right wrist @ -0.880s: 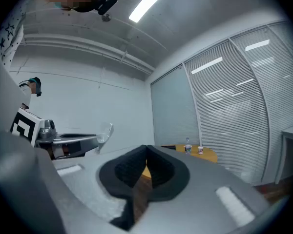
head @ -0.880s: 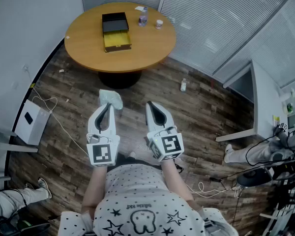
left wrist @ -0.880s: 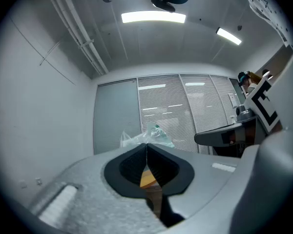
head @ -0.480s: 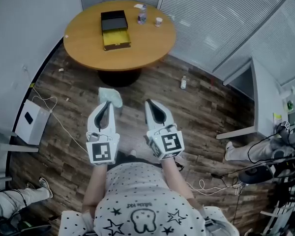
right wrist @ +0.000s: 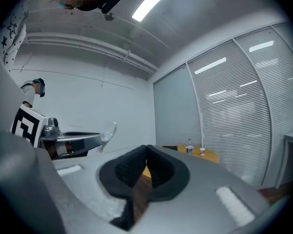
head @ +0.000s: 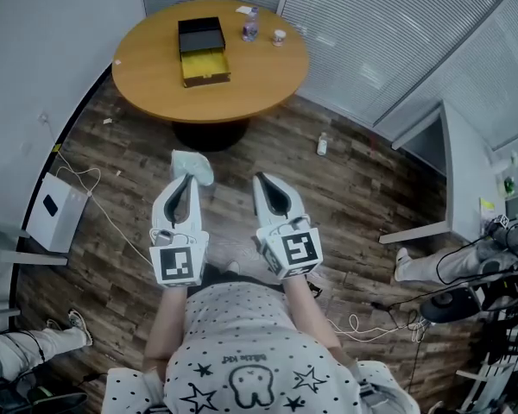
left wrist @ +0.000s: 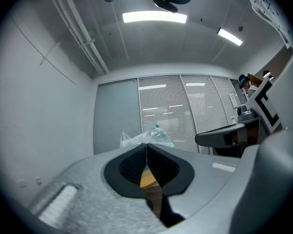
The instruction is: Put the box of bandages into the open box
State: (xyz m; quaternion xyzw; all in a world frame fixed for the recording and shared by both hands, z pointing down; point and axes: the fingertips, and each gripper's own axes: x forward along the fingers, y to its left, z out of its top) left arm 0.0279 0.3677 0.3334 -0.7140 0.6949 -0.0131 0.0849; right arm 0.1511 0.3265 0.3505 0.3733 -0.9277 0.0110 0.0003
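Two grippers: the left gripper (head: 188, 181) and the right gripper (head: 262, 181). One clear bag (head: 192, 164), at the left gripper's tips. One round table (head: 259, 84), well ahead of both. On it are five things: one black box (head: 200, 34), one yellow tray (head: 205, 69) just beside it on the near side, one small bottle (head: 250, 29), one cup (head: 279, 38) and one white slip (head: 244, 11). On the floor: one floor bottle (head: 322, 147) ahead and right of the right gripper, one white unit (head: 50, 212) left of the left gripper, and two shoes, a shoe (head: 75, 328) behind and left, the other (head: 401, 267) off to the right.
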